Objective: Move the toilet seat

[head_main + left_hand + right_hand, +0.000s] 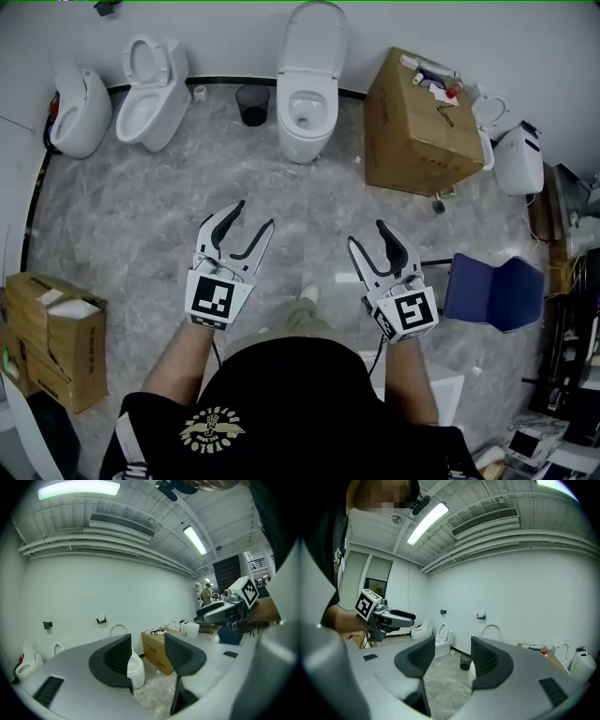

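A white toilet stands against the far wall at centre, its lid and seat raised upright. My left gripper and right gripper hover side by side over the marble floor, well short of that toilet, both open and empty. In the left gripper view the open left gripper frames the toilet bowl. In the right gripper view the open right gripper points at the wall, and the raised lid shows above its right jaw.
Another toilet and a white fixture stand at far left, a black bin between the toilets. A large cardboard box, a toilet and a blue chair sit on the right. Cardboard boxes lie near left.
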`<state>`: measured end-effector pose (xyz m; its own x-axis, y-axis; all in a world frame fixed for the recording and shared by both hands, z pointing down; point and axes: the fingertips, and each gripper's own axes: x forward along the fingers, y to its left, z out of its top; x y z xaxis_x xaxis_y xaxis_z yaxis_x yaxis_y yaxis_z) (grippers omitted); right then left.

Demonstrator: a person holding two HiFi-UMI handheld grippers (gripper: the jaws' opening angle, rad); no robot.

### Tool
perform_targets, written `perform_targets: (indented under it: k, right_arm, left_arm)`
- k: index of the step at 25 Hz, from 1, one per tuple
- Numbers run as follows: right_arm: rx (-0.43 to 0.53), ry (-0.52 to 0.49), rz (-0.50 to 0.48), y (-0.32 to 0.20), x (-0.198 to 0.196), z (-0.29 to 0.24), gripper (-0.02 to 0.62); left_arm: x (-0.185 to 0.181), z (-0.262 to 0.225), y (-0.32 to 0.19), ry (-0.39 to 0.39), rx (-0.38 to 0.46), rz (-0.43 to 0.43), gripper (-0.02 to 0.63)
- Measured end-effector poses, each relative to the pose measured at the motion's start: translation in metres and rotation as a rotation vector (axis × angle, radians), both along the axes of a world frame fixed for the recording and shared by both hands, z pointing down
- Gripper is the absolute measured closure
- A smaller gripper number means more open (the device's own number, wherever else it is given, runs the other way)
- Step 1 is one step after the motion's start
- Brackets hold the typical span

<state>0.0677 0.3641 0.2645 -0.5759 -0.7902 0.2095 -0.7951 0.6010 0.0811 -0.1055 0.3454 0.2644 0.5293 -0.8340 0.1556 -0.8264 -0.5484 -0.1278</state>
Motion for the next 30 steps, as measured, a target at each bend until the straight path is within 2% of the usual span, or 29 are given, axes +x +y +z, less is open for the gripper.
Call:
perform_targets:
  k: [13,19,24,30]
  right_arm:
    - [0.000,-0.004,-0.057,-0.088,0.042,-0.006,0.365]
    - [0.024,-0.018,-0.065,-0.120,0.081,-0.012,0.365]
    - [0.019,-0.051,-0.071,-0.145,0.114,-0.009,0.365]
    - [-0.014,-0.088,-0.095,-0.157,0.119,0.003,0.365]
  left_arm:
    - [0.048,-0.006,-0.089,-0.022,-0.009,-0.026,0.391]
    - [0.083,-0.015,-0.126,-0.025,0.009,-0.046,0.396]
    - [0.115,-0.023,-0.148,-0.063,0.031,-0.062,0.397]
    - [0.105,-0.017,-0.144,-0.071,0.013,-0.113,0.397]
